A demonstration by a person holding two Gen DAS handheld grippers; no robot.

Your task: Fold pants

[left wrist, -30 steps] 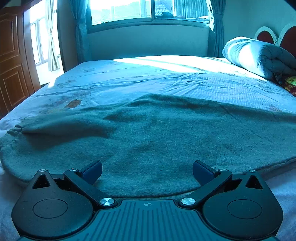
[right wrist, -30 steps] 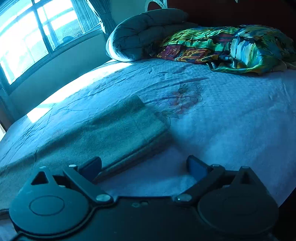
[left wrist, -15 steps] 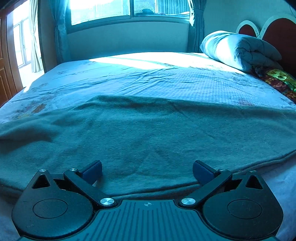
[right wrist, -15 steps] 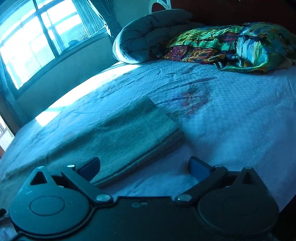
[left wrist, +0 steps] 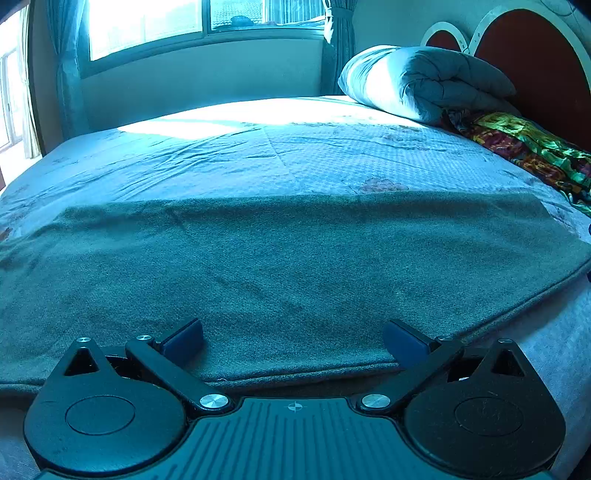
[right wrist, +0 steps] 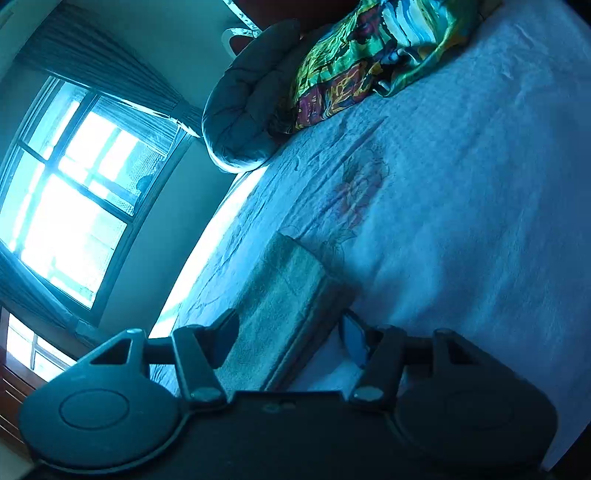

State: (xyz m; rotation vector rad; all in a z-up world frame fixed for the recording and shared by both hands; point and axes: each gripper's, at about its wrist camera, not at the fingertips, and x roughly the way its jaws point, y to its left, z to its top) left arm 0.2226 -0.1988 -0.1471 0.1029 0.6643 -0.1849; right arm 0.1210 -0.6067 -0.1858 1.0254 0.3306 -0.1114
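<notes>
1. The left gripper (left wrist: 293, 338) hovers over the near long edge of the pants (left wrist: 295, 266), jaws spread wide with nothing between the pads; the cloth lies just ahead and below it.
2. The pants lie flat on the bed (left wrist: 258, 155), already doubled leg on leg by the look of the stacked edge, long axis running left to right across the left wrist view.
3. The right gripper (right wrist: 288, 341) is rolled onto its side at the pants' right-hand end. Its jaws have just been closing, about halfway in now, with the folded end (right wrist: 291, 295) between them; the pads do not clearly press it yet.
4. I judge the right hand nearer to a grasp, and the next fold would likely carry that end leftward along the long axis.
5. Beyond: a rolled quilt (left wrist: 424, 81) and a patterned cloth (left wrist: 528, 147) by the headboard (left wrist: 535, 62), a bright window (left wrist: 147, 26) behind.
</notes>
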